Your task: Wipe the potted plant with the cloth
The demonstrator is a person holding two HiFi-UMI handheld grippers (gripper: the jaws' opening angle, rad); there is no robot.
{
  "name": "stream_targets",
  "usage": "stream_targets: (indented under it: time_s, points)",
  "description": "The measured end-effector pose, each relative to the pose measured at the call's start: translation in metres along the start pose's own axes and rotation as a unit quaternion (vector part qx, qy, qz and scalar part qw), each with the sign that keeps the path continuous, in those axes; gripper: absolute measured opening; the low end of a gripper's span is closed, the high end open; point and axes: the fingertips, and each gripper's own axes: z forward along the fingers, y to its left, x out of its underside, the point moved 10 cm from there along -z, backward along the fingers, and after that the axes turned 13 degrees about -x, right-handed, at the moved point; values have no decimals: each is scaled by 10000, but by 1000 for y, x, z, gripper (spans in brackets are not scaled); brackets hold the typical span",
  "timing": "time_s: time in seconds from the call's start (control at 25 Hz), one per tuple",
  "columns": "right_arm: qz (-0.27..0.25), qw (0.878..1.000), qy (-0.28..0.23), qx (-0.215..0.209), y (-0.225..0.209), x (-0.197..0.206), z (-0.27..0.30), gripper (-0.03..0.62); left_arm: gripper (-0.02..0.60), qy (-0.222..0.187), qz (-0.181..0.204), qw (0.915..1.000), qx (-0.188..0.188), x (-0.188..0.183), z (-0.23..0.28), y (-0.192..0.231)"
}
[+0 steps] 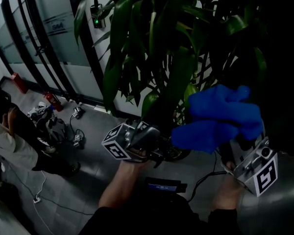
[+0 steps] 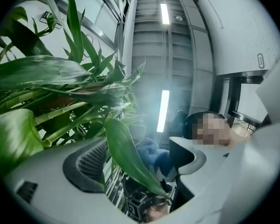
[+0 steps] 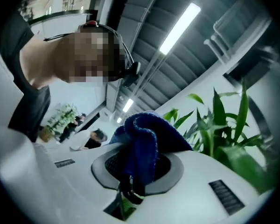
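Left gripper (image 2: 136,169): jaws spread wide. One long leaf (image 2: 130,155) of the potted plant (image 1: 161,43) runs down through the gap and is not clamped.

Right gripper (image 3: 137,167): jaws pinching the blue cloth (image 3: 142,139), with most of it bunched up above the tips. In the head view the cloth wad sits just right of the left gripper, in front of the lower leaves. Can't tell if it touches them.

Room:
- The plant fills the top and centre of the head view, with leaves hanging dense over both grippers.
- There is open floor (image 1: 83,180) to the left and below.
- A glass wall (image 1: 49,38) with dark frames stands behind the plant on the left.
- A grey curved surface (image 1: 284,199) runs down the right edge, just beside the right gripper, so that side is tight.

Around:
- A red fire extinguisher (image 1: 52,101) and loose cables (image 1: 76,133) lie on the floor by the glass.
- A person (image 1: 12,143) is low at far left, well apart from the plant.
- A dark flat box (image 1: 164,185) with a cable lies on the floor between the two forearms.
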Motion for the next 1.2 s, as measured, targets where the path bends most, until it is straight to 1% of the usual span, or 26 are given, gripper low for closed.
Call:
stream_targets:
  time_s: [0.04, 0.08, 0.12, 0.16, 0.36, 0.48, 0.56, 0.68, 0.76, 0.8, 0.88, 1.04, 1.2]
  points:
    - [-237, 9995, -28, 223, -9, -4, 4, 75, 417, 0, 0, 10000, 11, 0, 1, -1]
    - [-422, 9985, -20, 361, -17, -5, 9, 75, 417, -4, 5, 10000, 27, 1, 2, -2]
    - [-516, 9979, 22, 394, -23, -3, 17, 76, 416, -12, 16, 10000, 44, 1, 2, -3]
    - [-527, 9980, 95, 340, -27, 2, 24, 76, 417, -22, 32, 10000, 58, 2, 3, -5]
    - [-283, 9969, 682, -267, -17, 43, 60, 77, 417, -63, 111, 9999, 65, 7, 7, -12]
    - [-167, 9933, 1004, -543, 1, 64, 65, 76, 420, -55, 242, 9997, -50, 8, 7, -12]
    - [-273, 9888, 1273, -734, 16, 71, 64, 75, 426, -40, 339, 9993, -139, 8, 6, -12]
    - [-605, 9767, 1679, -1191, 44, 79, 61, 75, 431, -79, 414, 9989, -186, 9, 5, -14]
    - [-761, 9696, 1728, -1555, 63, 84, 59, 75, 431, -105, 472, 9987, -187, 10, 4, -16]
    - [-754, 9678, 1710, -1684, 69, 87, 56, 75, 431, -107, 518, 9984, -202, 11, 3, -17]
    - [-631, 9654, 1731, -1847, 77, 91, 48, 75, 431, -100, 627, 9976, -282, 12, -1, -19]
    - [-378, 9563, 1901, -2187, 87, 98, 23, 76, 431, -152, 816, 9950, -557, 17, -15, -22]
    - [-14, 9568, 1591, -2435, 98, 94, -5, 75, 431, -88, 942, 9920, -840, 27, -34, -35]
